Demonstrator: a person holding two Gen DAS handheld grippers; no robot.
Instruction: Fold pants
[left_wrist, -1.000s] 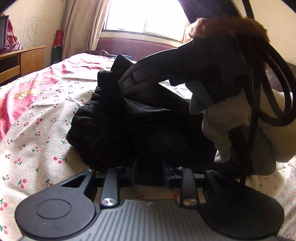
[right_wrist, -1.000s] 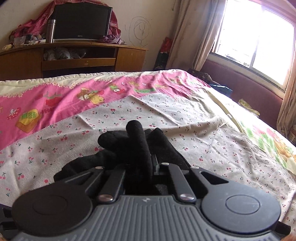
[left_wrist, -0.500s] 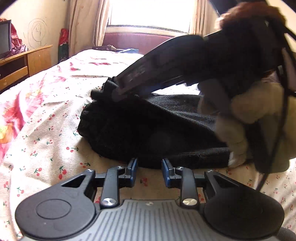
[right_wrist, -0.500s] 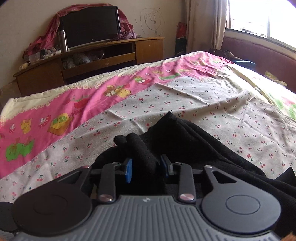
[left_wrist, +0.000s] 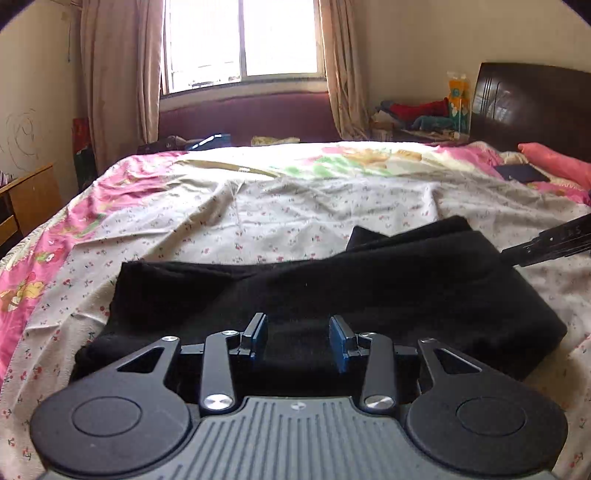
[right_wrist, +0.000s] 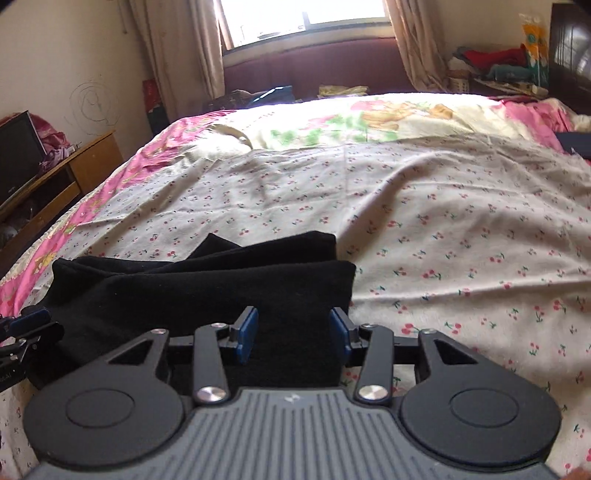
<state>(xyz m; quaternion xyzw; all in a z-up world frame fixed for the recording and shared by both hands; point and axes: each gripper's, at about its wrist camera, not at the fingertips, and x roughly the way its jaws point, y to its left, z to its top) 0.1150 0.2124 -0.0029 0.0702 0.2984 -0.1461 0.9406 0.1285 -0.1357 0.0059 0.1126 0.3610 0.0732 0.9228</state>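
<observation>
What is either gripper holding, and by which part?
Nothing. The left gripper and right gripper are both opening over the folded black pants, pads clear of the cloth.

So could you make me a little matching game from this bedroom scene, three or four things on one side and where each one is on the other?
Things:
1. black pants
2. window
3. dark headboard
4. wooden cabinet

Places:
A. at the far right end of the bed
B. folded on the cherry-print sheet, just ahead of both grippers
C. beside the bed on the left
D. between the curtains, past the bed's far side

Pairs: 1-B, 2-D, 3-A, 4-C
</observation>
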